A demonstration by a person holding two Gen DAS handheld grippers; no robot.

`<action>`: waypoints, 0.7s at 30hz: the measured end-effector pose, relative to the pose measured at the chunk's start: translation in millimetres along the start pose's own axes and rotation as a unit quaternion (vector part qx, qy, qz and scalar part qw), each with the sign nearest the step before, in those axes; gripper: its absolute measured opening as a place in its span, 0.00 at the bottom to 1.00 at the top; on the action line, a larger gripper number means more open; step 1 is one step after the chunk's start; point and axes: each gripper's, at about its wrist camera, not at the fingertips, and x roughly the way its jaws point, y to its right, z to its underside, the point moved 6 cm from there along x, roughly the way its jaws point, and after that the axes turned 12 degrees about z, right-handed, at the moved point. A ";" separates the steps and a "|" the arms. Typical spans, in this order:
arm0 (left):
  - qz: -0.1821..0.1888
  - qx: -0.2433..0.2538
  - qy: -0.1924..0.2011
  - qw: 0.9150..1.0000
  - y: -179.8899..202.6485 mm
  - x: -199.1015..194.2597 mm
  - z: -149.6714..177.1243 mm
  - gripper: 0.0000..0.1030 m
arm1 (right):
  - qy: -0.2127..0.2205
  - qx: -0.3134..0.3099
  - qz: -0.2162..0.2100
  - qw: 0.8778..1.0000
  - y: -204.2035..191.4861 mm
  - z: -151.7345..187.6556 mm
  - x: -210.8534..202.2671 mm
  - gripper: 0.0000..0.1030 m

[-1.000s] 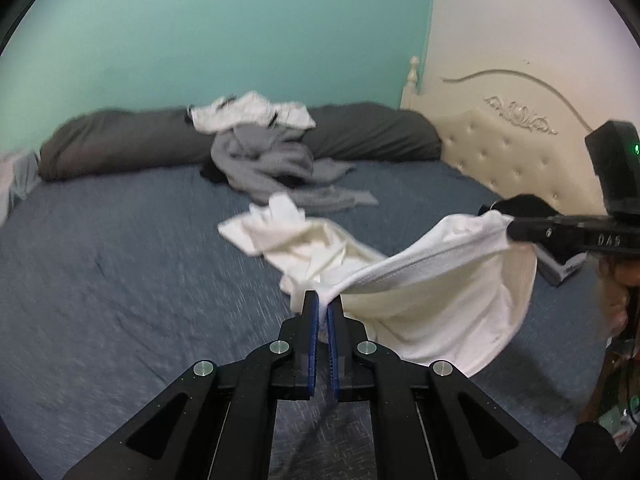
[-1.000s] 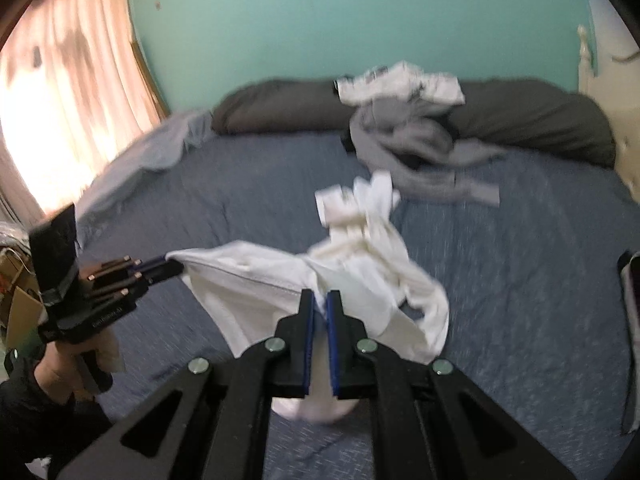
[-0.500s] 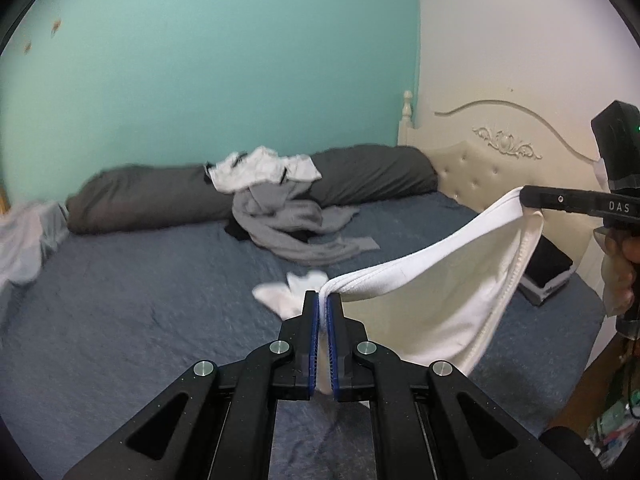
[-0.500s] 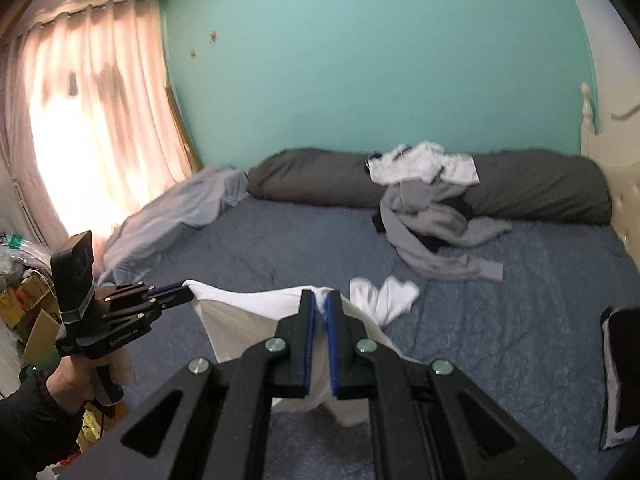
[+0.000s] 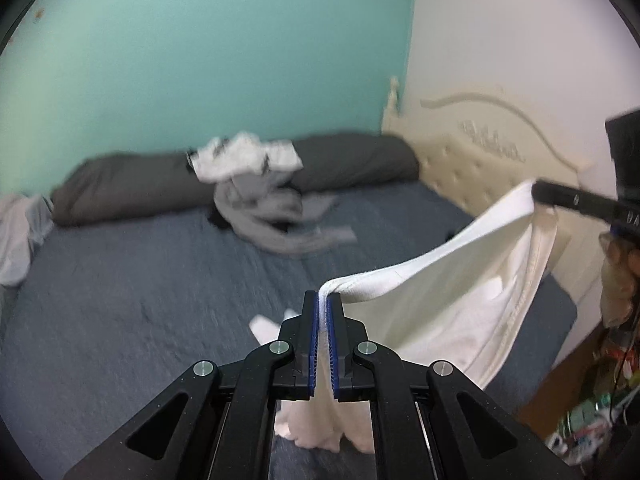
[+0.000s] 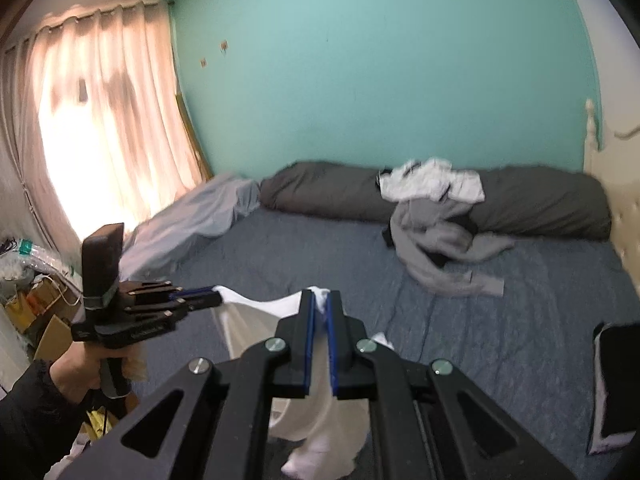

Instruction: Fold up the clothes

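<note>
White garment [image 5: 460,292] pinched between black tools with blue pads [image 5: 314,344]. Blue-grey bed sheet [image 5: 120,300], plain; dark grey bolster [image 6: 540,204] along its far edge; pale grey clothes [image 6: 436,240] topped with white. Teal wall [image 6: 360,80], cream headboard [image 5: 480,152], peach curtain [image 6: 100,120].

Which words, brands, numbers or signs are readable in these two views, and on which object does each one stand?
None can be read in full.
Right tongs, white letters on the side of the body: cut off by the picture edge, not readable.
Left tongs, pale lettering on the side of the body: too blurred.
White garment: no print visible.
</note>
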 end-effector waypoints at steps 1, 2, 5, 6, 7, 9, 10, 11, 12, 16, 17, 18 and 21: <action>0.002 -0.004 -0.013 1.000 -2.5 11.2 13.1 0.05 | -0.012 0.003 0.001 1.000 1.5 10.9 9.3 0.05; 0.003 -0.009 -0.024 1.000 -4.7 21.5 25.1 0.06 | -0.026 0.006 0.003 1.000 3.1 23.6 20.4 0.05; 0.005 -0.032 -0.056 0.998 -14.6 53.6 66.2 0.06 | -0.060 0.014 0.008 0.998 5.5 56.6 48.6 0.05; 0.005 -0.038 -0.063 0.997 -16.8 60.5 76.8 0.07 | -0.068 0.016 0.008 0.997 6.2 65.3 56.2 0.05; 0.001 -0.042 -0.072 0.997 -19.3 67.6 88.0 0.09 | -0.077 0.019 0.009 0.997 7.3 73.8 64.0 0.05; -0.007 -0.047 -0.089 0.995 -24.0 80.4 110.1 0.22 | -0.094 0.026 0.012 0.995 10.6 90.4 79.8 0.05; -0.009 -0.050 -0.095 0.994 -26.6 84.8 118.9 0.27 | -0.102 0.028 0.014 0.994 12.8 97.3 87.2 0.05; -0.010 -0.053 -0.101 0.993 -29.5 89.2 127.5 0.37 | -0.109 0.030 0.015 0.993 15.1 103.6 94.4 0.05; -0.011 -0.056 -0.104 0.993 -32.7 92.6 133.8 0.41 | -0.115 0.032 0.016 0.993 17.5 109.3 101.1 0.05; -0.004 -0.065 -0.113 0.991 -40.0 101.8 154.4 0.42 | -0.131 0.045 0.025 0.990 31.2 123.8 125.8 0.05; 0.007 -0.067 -0.114 0.991 -38.6 104.3 158.9 0.42 | -0.134 0.048 0.027 0.989 34.3 125.8 130.4 0.05; 0.015 -0.064 -0.119 0.991 -34.4 107.6 164.5 0.42 | -0.137 0.051 0.029 0.989 37.5 127.9 135.6 0.05; 0.039 -0.046 -0.140 0.988 -16.8 120.6 180.5 0.42 | -0.147 0.063 0.035 0.987 47.1 134.6 151.6 0.05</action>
